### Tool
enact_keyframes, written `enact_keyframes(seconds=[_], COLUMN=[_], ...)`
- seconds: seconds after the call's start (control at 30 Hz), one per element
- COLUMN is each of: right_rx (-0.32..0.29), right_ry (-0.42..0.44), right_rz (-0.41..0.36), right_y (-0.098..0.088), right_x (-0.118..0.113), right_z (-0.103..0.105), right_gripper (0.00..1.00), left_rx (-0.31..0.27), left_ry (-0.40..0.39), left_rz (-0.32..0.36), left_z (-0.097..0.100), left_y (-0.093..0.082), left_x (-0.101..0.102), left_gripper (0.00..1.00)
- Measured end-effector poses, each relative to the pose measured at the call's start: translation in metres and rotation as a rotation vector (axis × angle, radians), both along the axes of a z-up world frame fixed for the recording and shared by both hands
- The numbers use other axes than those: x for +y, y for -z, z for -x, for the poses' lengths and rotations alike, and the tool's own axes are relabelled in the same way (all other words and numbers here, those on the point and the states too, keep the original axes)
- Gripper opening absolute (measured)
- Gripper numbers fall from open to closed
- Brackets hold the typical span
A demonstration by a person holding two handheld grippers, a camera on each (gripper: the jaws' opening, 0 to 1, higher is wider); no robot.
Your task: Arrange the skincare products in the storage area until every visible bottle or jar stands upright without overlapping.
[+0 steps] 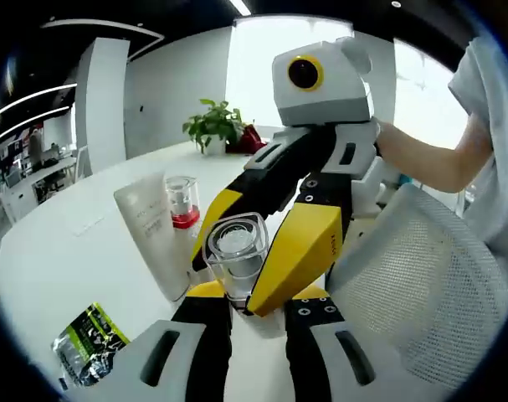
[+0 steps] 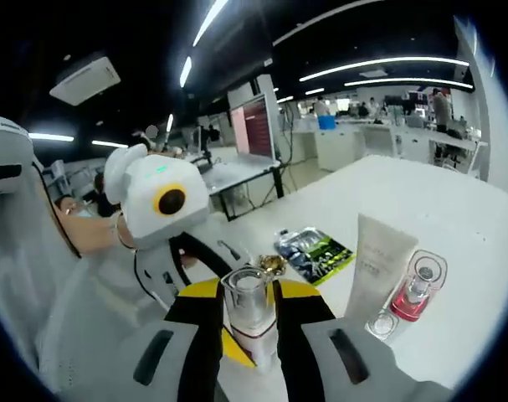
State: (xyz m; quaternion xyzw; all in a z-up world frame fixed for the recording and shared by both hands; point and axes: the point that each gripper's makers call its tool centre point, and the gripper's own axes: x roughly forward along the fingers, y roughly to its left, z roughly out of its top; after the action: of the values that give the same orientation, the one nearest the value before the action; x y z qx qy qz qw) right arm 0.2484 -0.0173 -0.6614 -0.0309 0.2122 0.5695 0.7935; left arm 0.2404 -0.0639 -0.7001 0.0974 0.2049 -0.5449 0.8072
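Observation:
A small bottle with a clear square cap (image 1: 235, 247) is held upright above the white table (image 1: 61, 251). My left gripper (image 1: 258, 295) rises from below with its jaws against the bottle's lower part. My right gripper (image 1: 233, 280) comes down from the upper right, its yellow jaws flanking the cap. In the right gripper view the same bottle (image 2: 248, 306) sits between my right gripper's (image 2: 247, 289) black jaws. A white tube (image 1: 149, 230) (image 2: 375, 260) stands cap-down on the table. Beside it stands a clear jar with red liquid (image 1: 182, 203) (image 2: 417, 293).
A green and black sachet (image 1: 86, 343) (image 2: 312, 247) lies flat on the table. A small clear cap (image 2: 381, 325) rests by the tube. A white mesh chair back (image 1: 421, 285) stands at the right, and a potted plant (image 1: 212, 126) at the far edge. A person's arm (image 1: 429, 163) holds my right gripper.

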Motion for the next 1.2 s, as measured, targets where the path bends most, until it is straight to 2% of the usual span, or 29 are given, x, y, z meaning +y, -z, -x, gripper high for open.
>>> enact_keyframes(seconds=[0.17, 0.3, 0.4, 0.53, 0.6, 0.63, 0.7, 0.83, 0.97, 1.07, 1.2], right_rx=[-0.017, -0.040, -0.039, -0.024, -0.018, -0.007, -0.001, -0.020, -0.013, -0.025, -0.067], right_ry=[-0.016, 0.003, 0.017, 0.052, 0.077, 0.098, 0.110, 0.148, 0.151, 0.153, 0.153], right_rz=[0.009, 0.001, -0.012, -0.025, -0.045, -0.090, -0.133, -0.143, -0.161, -0.148, -0.086], right_y=[0.003, 0.001, -0.001, 0.000, -0.002, -0.009, -0.017, -0.023, -0.025, -0.021, -0.014], right_x=[0.002, 0.002, 0.002, -0.001, -0.001, 0.000, 0.000, 0.000, 0.002, 0.006, 0.007], right_z=[0.004, 0.001, -0.003, -0.010, -0.013, -0.015, -0.017, -0.023, -0.021, -0.016, -0.015], right_gripper=[0.23, 0.22, 0.22, 0.22, 0.22, 0.22, 0.22, 0.22, 0.22, 0.22, 0.22], left_rx=[-0.012, -0.023, -0.066, -0.044, -0.006, -0.009, -0.008, -0.019, -0.022, -0.023, -0.020], left_ry=[0.032, 0.028, 0.027, -0.012, -0.028, -0.027, -0.021, -0.035, -0.067, -0.084, -0.087], left_rz=[-0.027, -0.020, -0.013, -0.002, 0.006, -0.010, -0.060, -0.035, 0.001, -0.011, -0.030], left_z=[0.005, 0.003, 0.001, -0.004, -0.005, -0.005, -0.004, -0.007, -0.015, -0.018, -0.018], left_y=[0.004, 0.002, 0.000, 0.002, 0.005, 0.008, 0.017, 0.011, 0.005, 0.007, 0.015], left_x=[-0.001, -0.001, -0.001, 0.001, 0.003, 0.004, 0.006, 0.003, 0.009, 0.010, 0.010], left_gripper=[0.19, 0.20, 0.22, 0.22, 0.22, 0.23, 0.27, 0.27, 0.26, 0.27, 0.23])
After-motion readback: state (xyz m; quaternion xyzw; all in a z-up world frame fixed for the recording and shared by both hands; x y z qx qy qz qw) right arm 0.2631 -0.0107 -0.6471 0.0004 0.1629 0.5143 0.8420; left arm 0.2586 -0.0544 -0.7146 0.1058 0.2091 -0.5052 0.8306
